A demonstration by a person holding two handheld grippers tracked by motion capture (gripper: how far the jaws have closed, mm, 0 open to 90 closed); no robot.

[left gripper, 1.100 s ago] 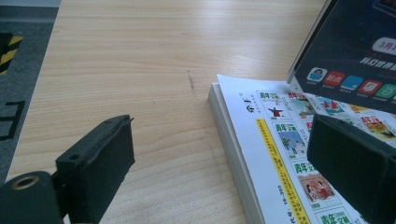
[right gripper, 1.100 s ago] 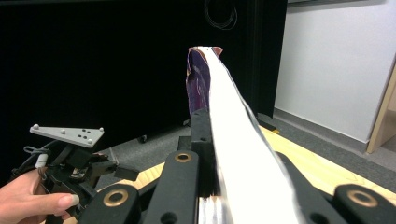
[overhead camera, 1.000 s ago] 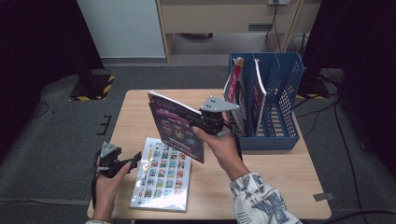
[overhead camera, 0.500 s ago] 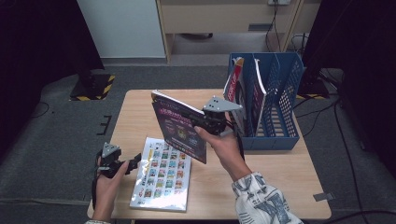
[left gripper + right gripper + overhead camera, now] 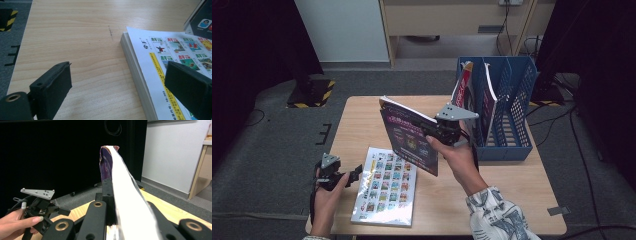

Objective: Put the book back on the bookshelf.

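High view: the right gripper (image 5: pixel 443 131), at centre frame, is clamped on the edge of a purple book (image 5: pixel 408 135) held tilted above the table (image 5: pixel 362 115). Just to its right stands the blue file rack (image 5: pixel 507 105), already holding books. My guess is the book could snag on the rack's near wall or on those standing books, since the slots look narrow. At lower left, the left gripper (image 5: pixel 343 176) sits just beside the white book (image 5: pixel 384 186) lying flat.

Left gripper view: its jaws stand apart, gripping nothing; one hangs over the white book (image 5: pixel 165 65) at right. Bare tabletop at upper left leaves room.

Right gripper view: the purple book (image 5: pixel 125 192) rises edge-on from the shut jaws (a one-edge pinch may let it sag or swing).
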